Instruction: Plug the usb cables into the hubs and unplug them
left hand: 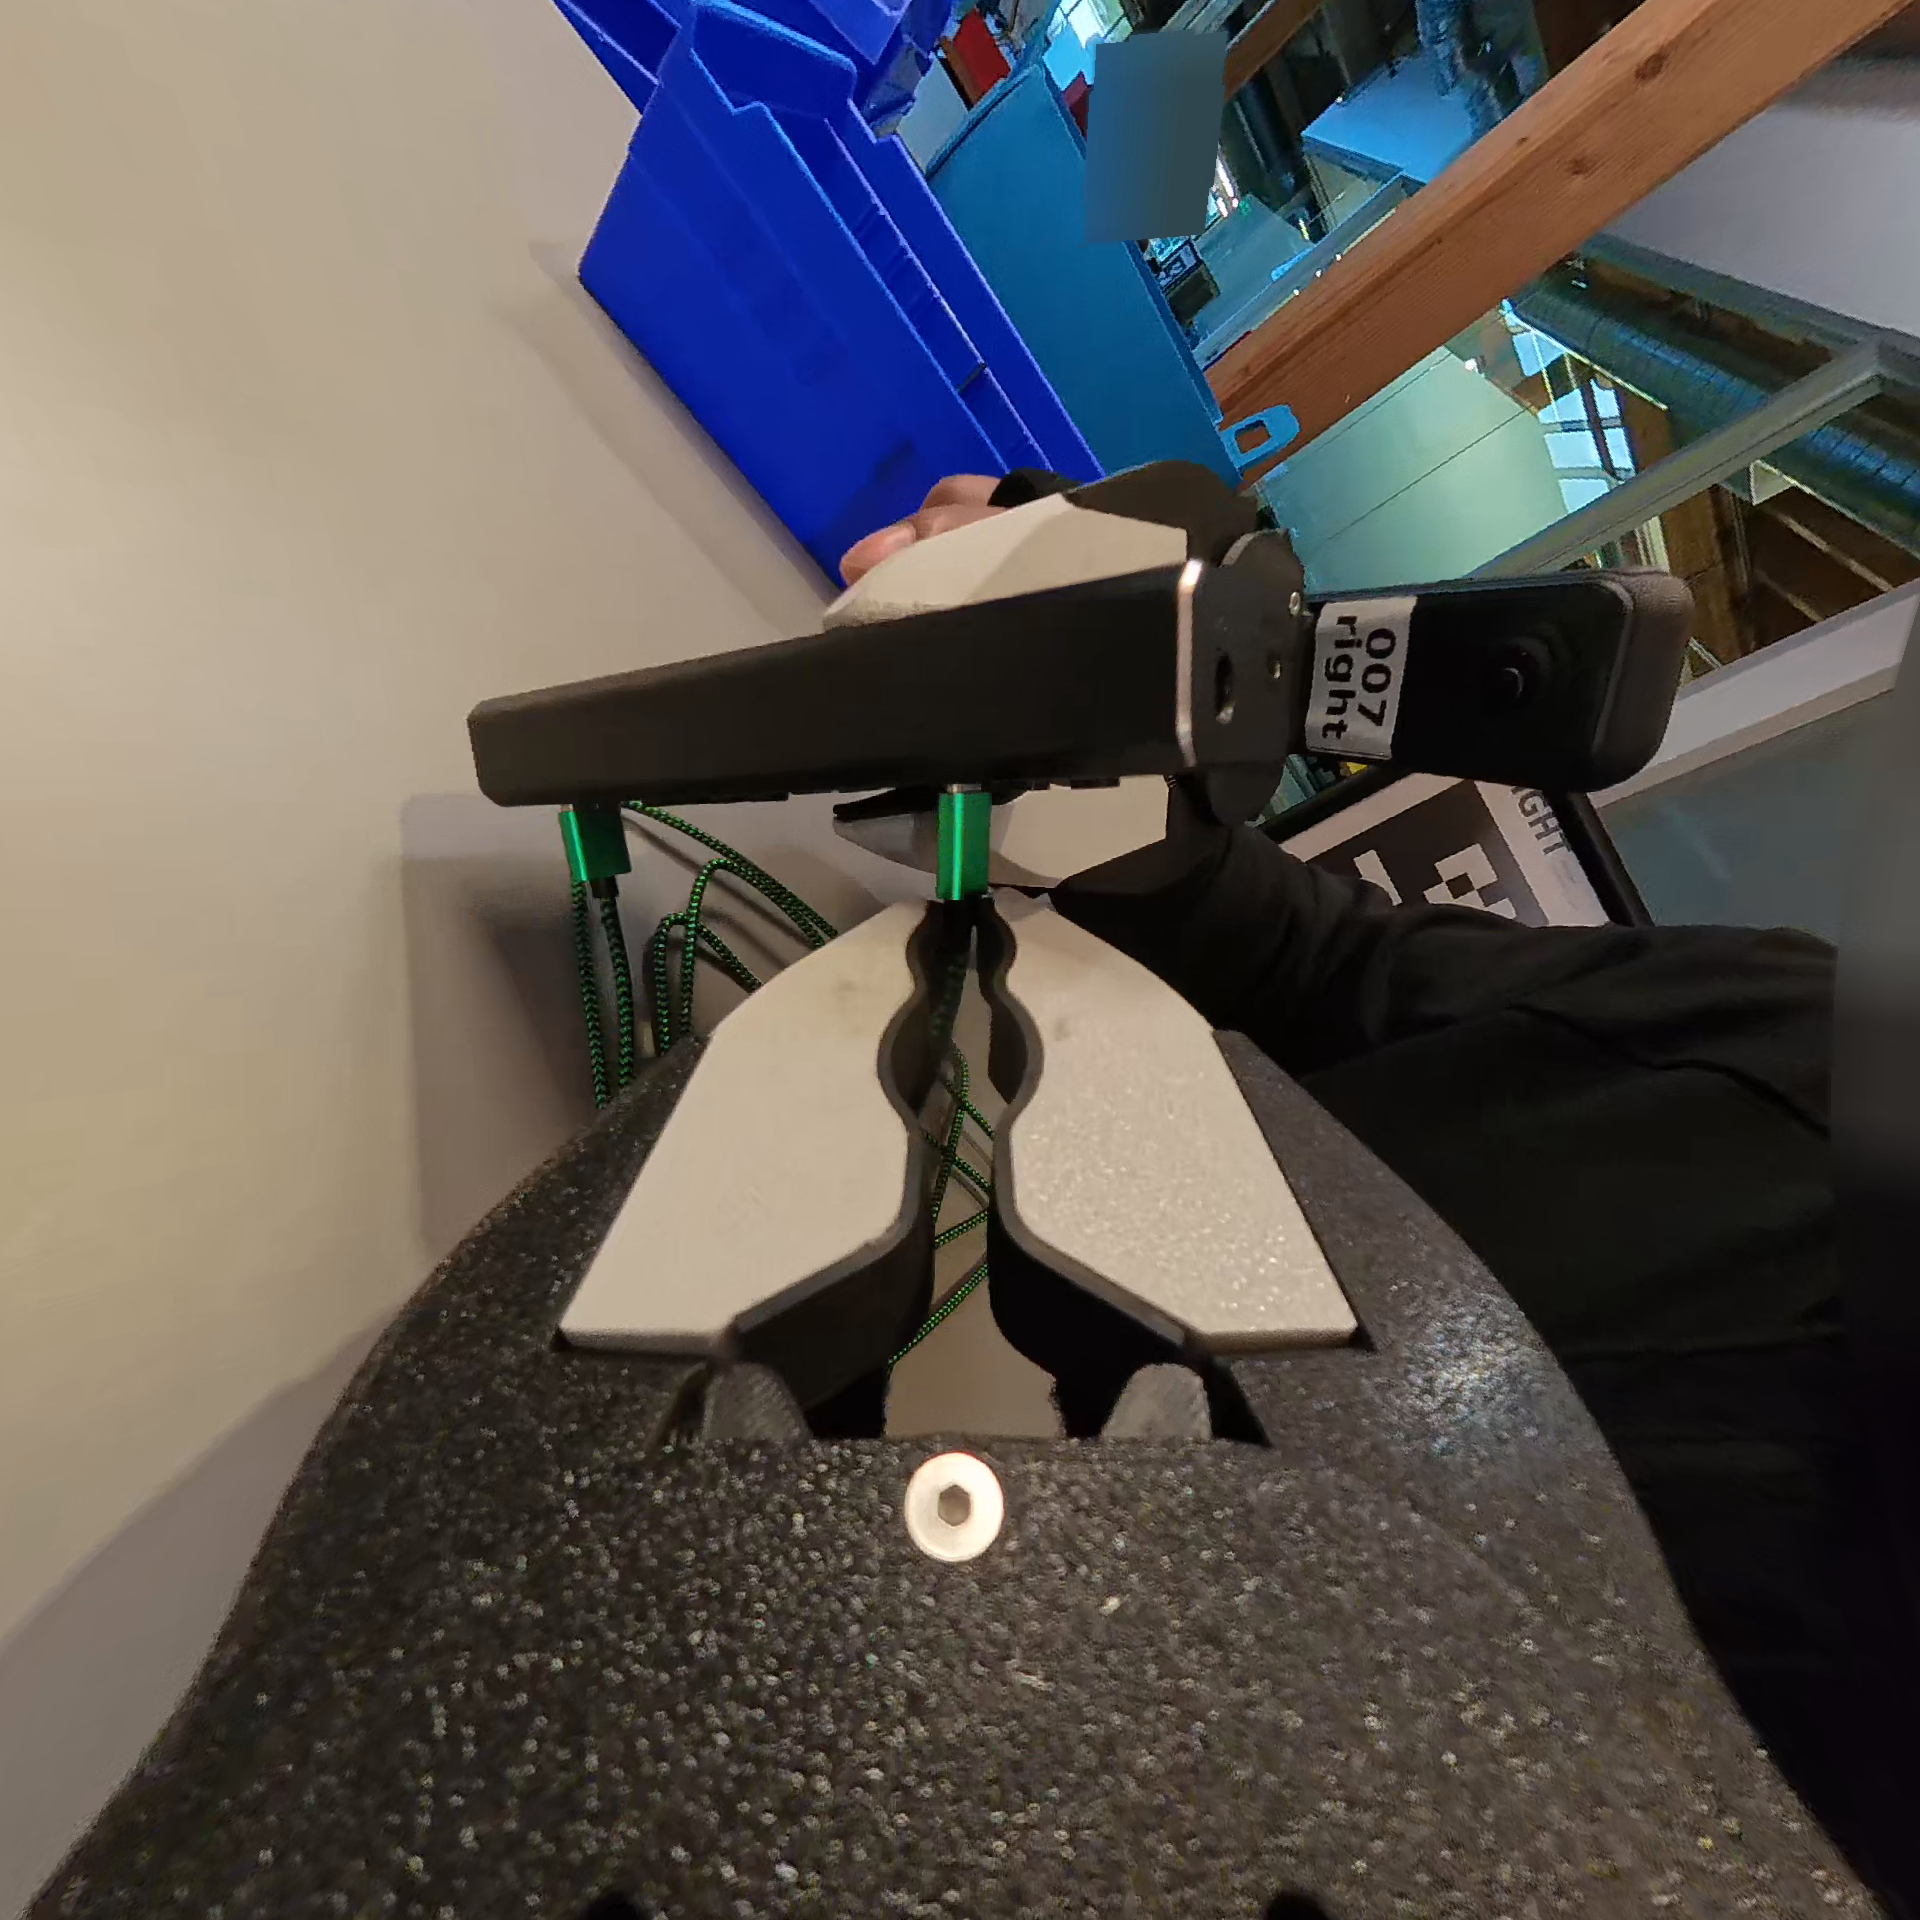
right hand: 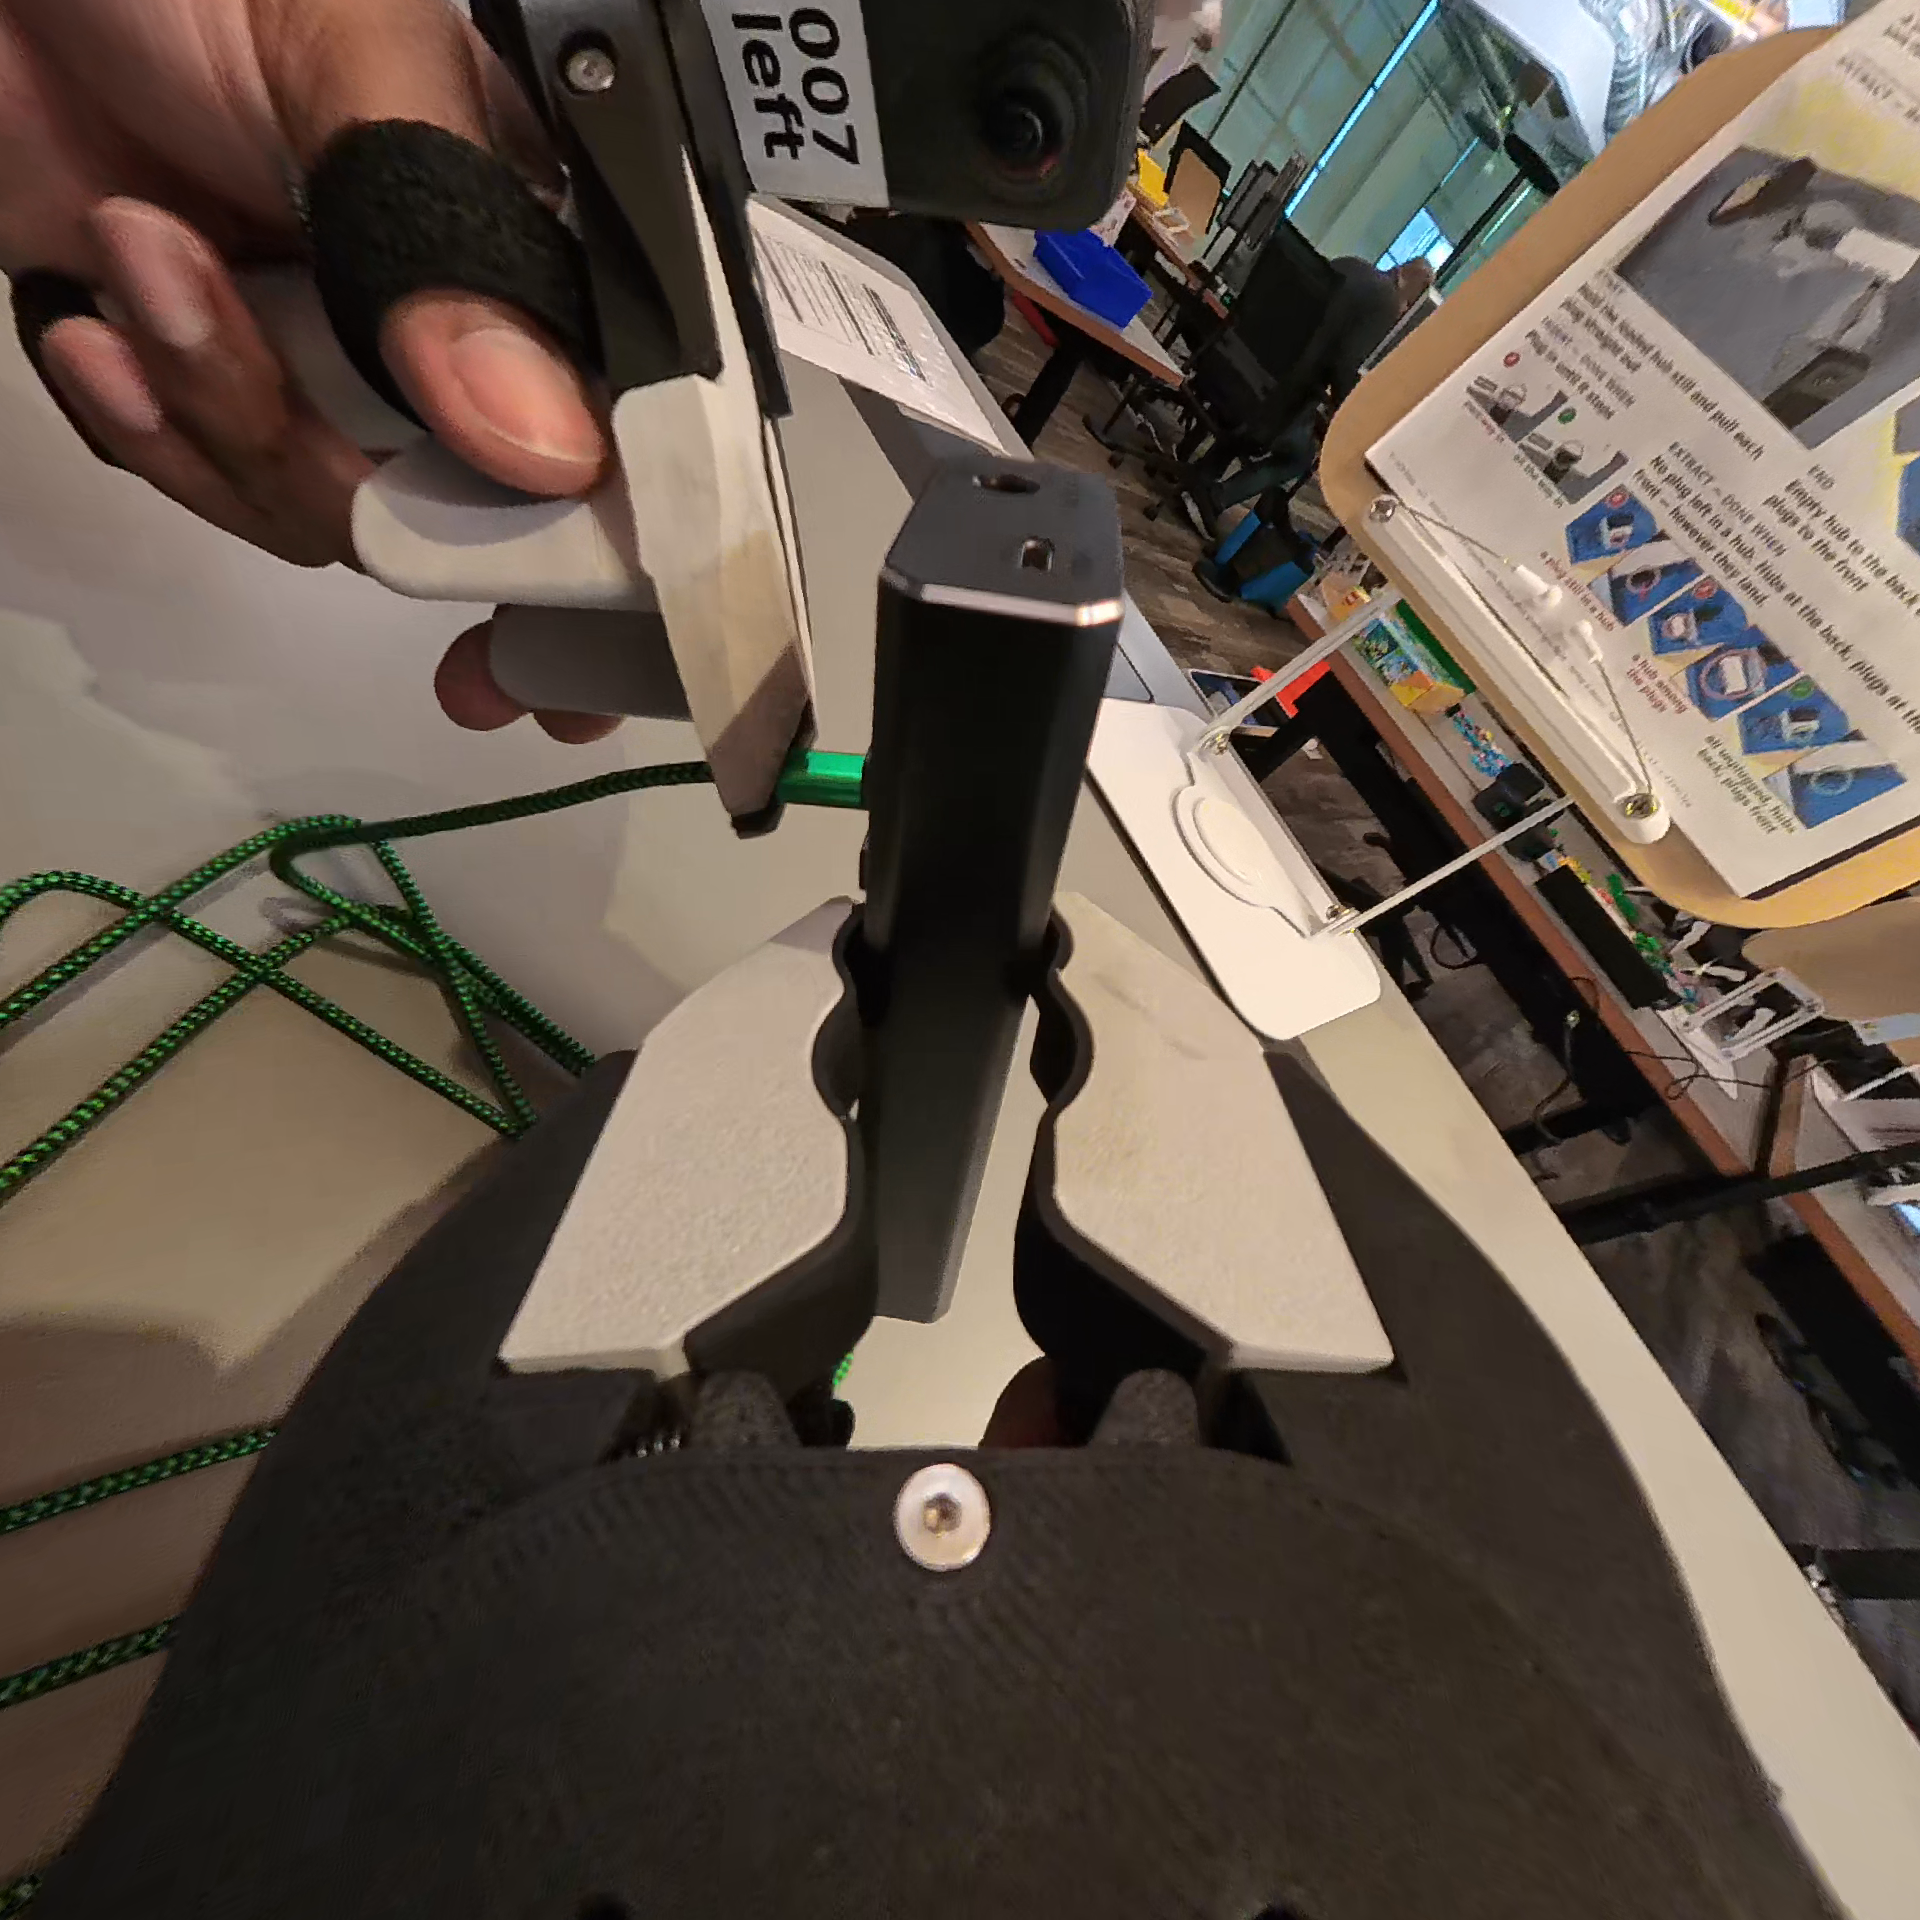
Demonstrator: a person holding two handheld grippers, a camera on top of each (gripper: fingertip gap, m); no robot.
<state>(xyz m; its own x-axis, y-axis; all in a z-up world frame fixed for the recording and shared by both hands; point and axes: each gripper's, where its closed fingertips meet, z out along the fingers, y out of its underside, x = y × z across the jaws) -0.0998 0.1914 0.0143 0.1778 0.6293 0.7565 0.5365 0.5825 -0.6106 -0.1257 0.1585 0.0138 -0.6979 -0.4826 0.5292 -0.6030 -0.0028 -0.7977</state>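
Observation:
My right gripper (right hand: 951, 961) is shut on a long black USB hub (right hand: 977, 831) and holds it upright above the table. In the left wrist view the hub (left hand: 831, 707) lies crosswise ahead of my fingers. My left gripper (left hand: 961, 914) is shut on the green braided cable just behind a green metal plug (left hand: 961, 844) that sits in the hub's side. A second green plug (left hand: 592, 842) sits in the hub further left. In the right wrist view the left gripper's fingertips (right hand: 758, 769) pinch the green plug (right hand: 826, 779) at the hub.
Loose loops of green braided cable (right hand: 260, 956) lie on the white table (right hand: 208, 1195). Blue plastic bins (left hand: 810, 270) stand at the table's back. A stand with an instruction sheet (right hand: 1662, 520) is at the right, on a white base (right hand: 1247, 862). A person's hand (right hand: 312, 343) holds the left gripper. My right fingertips sit around 4 centimetres from my left ones.

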